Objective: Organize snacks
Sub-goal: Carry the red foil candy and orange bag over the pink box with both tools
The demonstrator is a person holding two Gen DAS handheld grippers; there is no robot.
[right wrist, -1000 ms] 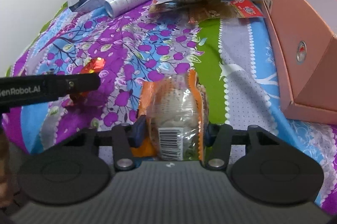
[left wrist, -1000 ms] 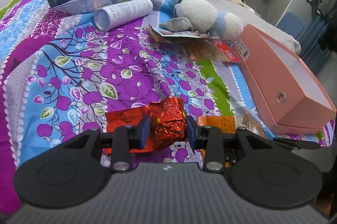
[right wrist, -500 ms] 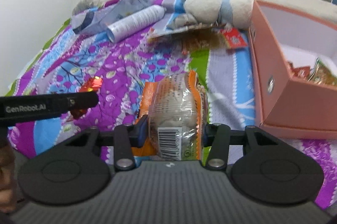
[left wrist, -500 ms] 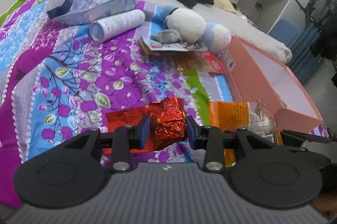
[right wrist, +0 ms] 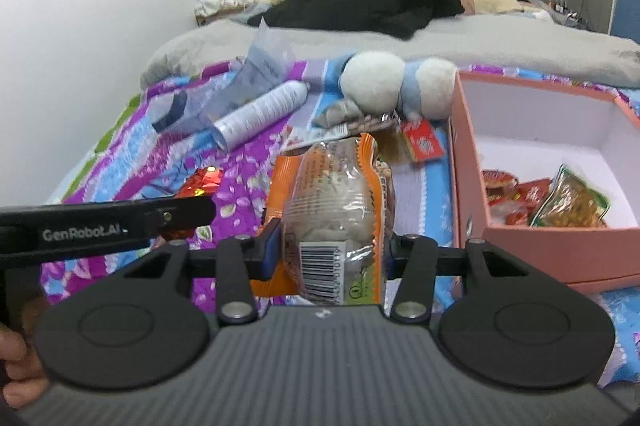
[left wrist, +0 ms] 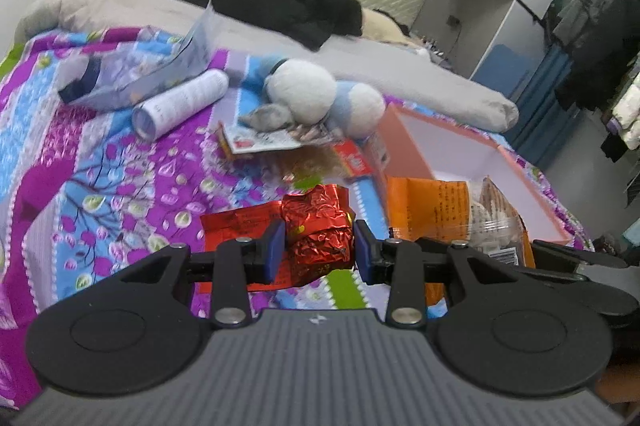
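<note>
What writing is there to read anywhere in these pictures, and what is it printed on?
"GenRobot.AI": on the side of the left tongs, seen from the right.
Barcode digits on the orange snack bag held in the right tongs: too blurred to read.
Print on the red foil packet, white tube and red-and-white packets: too small or blurred.

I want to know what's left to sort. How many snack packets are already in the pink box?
3 that I can make out, all at the near end of the pink box: a round red one, a red one, and a green-edged one. More may be hidden.
</note>
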